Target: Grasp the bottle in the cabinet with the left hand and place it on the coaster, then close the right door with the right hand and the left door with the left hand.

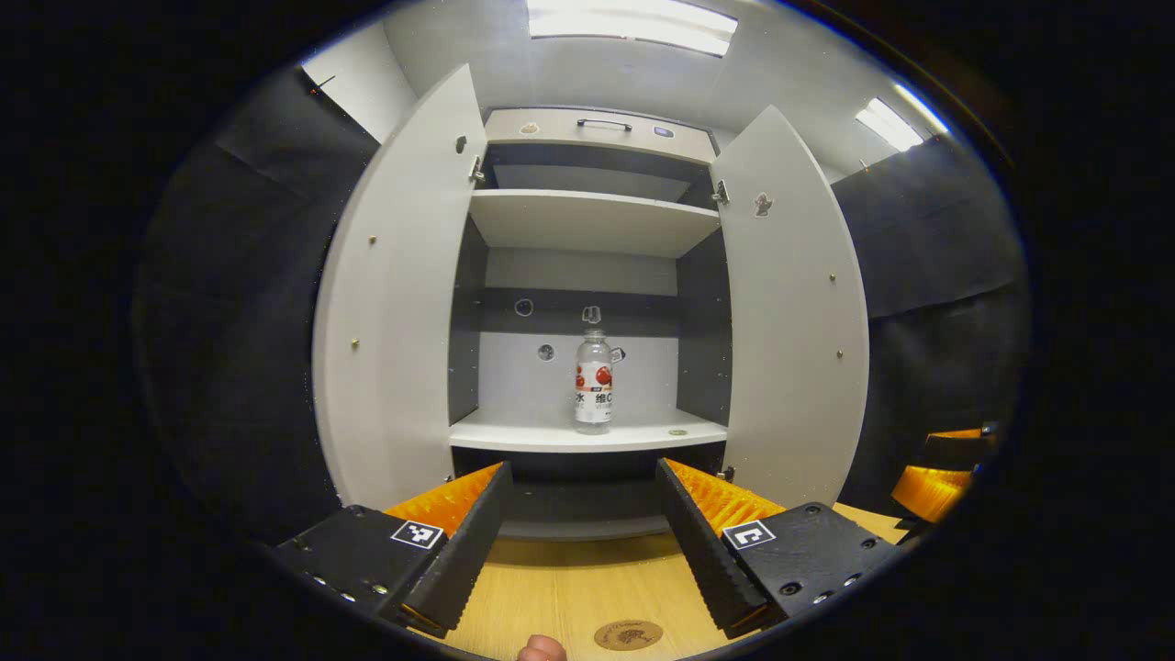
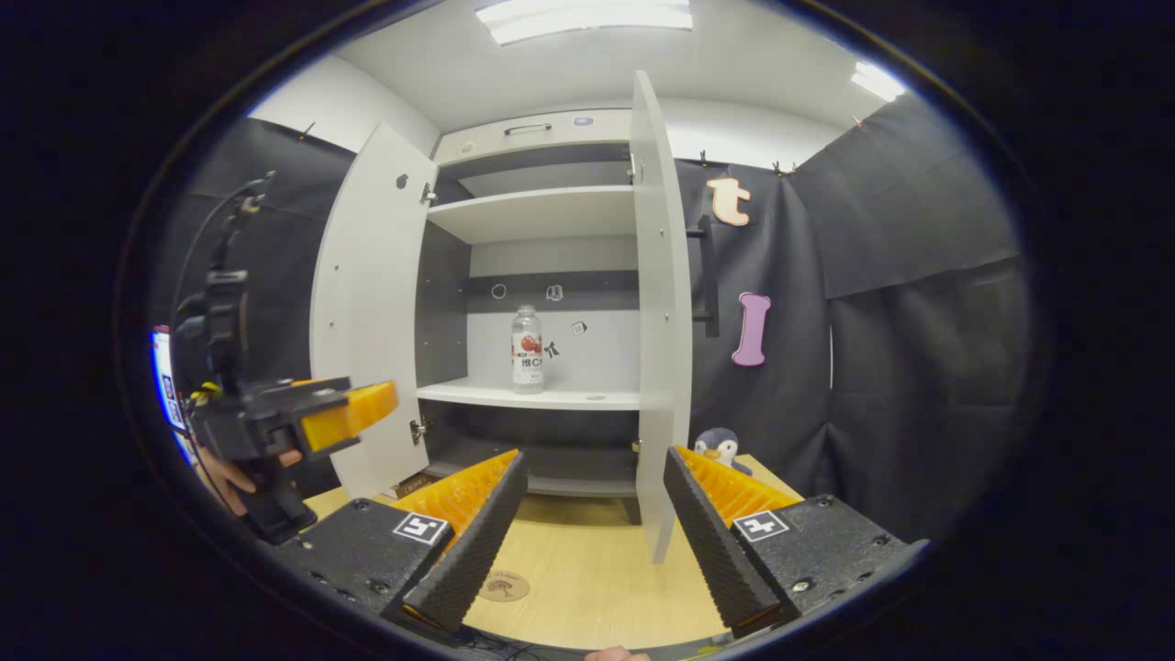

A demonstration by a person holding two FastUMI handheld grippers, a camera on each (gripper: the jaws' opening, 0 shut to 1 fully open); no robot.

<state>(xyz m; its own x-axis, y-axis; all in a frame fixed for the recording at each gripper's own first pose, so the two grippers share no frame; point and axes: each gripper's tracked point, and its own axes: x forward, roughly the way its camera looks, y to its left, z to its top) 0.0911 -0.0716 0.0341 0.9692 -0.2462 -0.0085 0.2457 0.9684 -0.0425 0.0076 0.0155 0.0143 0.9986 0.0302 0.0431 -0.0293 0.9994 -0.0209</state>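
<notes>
A clear bottle (image 1: 593, 382) with a red and white label stands upright on the lower shelf (image 1: 587, 433) of the white cabinet; it also shows as the bottle (image 2: 526, 350) in the right gripper view. Both doors hang open: left door (image 1: 395, 294), right door (image 1: 794, 312). A round brown coaster (image 1: 628, 634) lies on the wooden table just in front of my left gripper (image 1: 580, 542), which is open, empty and well short of the bottle. My right gripper (image 2: 595, 532) is open and empty too, facing the right door's edge (image 2: 656, 312). The coaster (image 2: 502, 586) lies by its left finger.
The left gripper (image 2: 303, 418), held by a hand, hovers at the left of the right gripper view. A toy penguin (image 2: 719, 447) sits on the table by the right door. The upper shelf (image 1: 587, 216) is bare. Black cloth walls flank the cabinet.
</notes>
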